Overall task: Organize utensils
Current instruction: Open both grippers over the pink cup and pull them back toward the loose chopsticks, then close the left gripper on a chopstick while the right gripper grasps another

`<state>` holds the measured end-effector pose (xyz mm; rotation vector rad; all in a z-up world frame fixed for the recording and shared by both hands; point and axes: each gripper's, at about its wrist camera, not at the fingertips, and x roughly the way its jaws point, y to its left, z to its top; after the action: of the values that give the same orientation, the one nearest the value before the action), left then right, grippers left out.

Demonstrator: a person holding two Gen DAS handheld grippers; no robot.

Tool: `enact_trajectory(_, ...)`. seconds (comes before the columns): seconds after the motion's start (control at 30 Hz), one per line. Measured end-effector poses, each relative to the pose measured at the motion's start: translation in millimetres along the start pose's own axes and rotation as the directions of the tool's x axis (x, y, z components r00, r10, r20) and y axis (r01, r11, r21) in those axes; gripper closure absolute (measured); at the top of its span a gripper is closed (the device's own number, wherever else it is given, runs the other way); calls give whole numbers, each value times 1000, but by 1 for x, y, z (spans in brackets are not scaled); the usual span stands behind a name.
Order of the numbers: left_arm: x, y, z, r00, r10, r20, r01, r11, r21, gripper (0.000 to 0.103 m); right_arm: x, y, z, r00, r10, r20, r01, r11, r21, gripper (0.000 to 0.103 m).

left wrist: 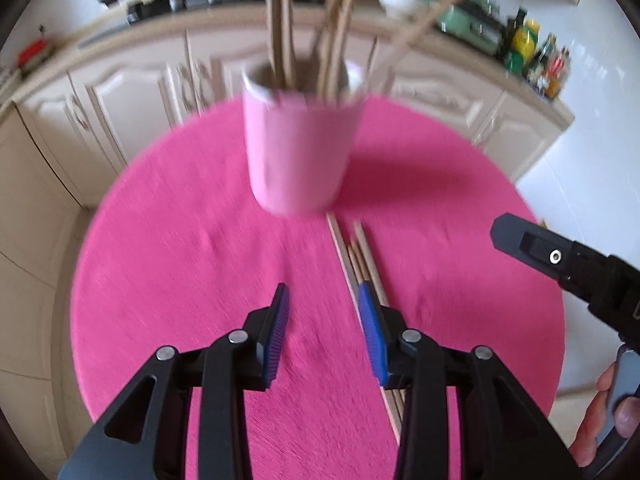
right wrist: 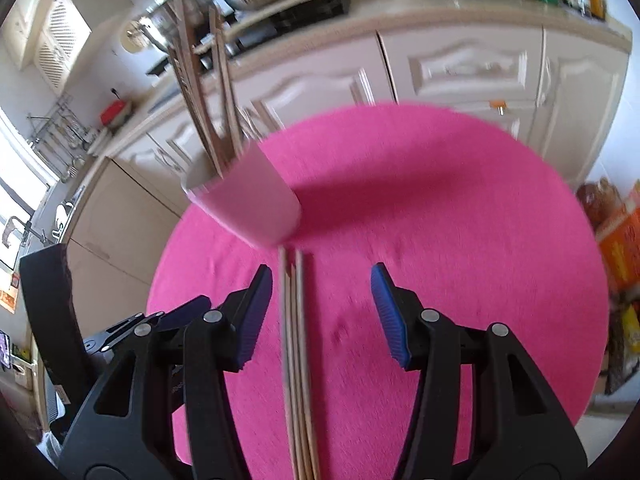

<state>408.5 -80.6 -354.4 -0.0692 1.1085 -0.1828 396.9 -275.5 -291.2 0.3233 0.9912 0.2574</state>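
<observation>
Partly done, by the look of it: a pink cup (left wrist: 298, 148) upright toward the far side of a round table under a pink cloth (left wrist: 160, 264), already stocked with a good handful of wooden chopsticks (right wrist: 208, 112) leaning out at loose angles over the rim. Still left: a small bundle of loose chopsticks (right wrist: 298, 360) flat on the cloth, side by side, tips toward the foot of the cup and just short of it. Left gripper (left wrist: 324, 328) low over the cloth with jaws apart and nothing between the blue pads (left wrist: 276, 336), the bundle just beside its right-hand finger rather than inside the gap. Right gripper (right wrist: 320, 316) likewise parted and empty-handed, but straddling the bundle, sticks nearer its left-hand pad, no contact discernible. Both views smeared, so whether any pad grazes the wood: cannot tell. Probably the reach-for-the-next-sticks stage, with pickup, carry and drop into the cup all yet to come. Likely snag: thin round sticks rolling apart or slipping when pinched as a group. Kitchen counter (right wrist: 460, 16) behind, cluttered, not involved.
</observation>
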Motion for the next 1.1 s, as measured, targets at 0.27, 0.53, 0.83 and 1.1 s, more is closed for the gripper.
enact_trajectory(0.27, 34, -10, -18, 995, -10, -102, 11, 1000, 8, 67, 13, -17, -13, 998, -8, -64, 11, 999, 36, 52)
enact_trajectory(0.53, 44, -28, -11, 994, 26, -104, -20, 998, 58, 64, 17, -27, -12, 996, -4, -85, 9, 998, 56, 52)
enact_trajectory(0.83, 47, -24, 4, 985, 84, -150, -77, 996, 50, 56, 23, -27, -8, 994, 2, -107, 4, 998, 57, 52)
enact_trajectory(1.1, 56, -30, 10, 977, 112, -179, -105, 993, 51, 56, 27, -29, -7, 993, -1, -122, 9, 998, 61, 52)
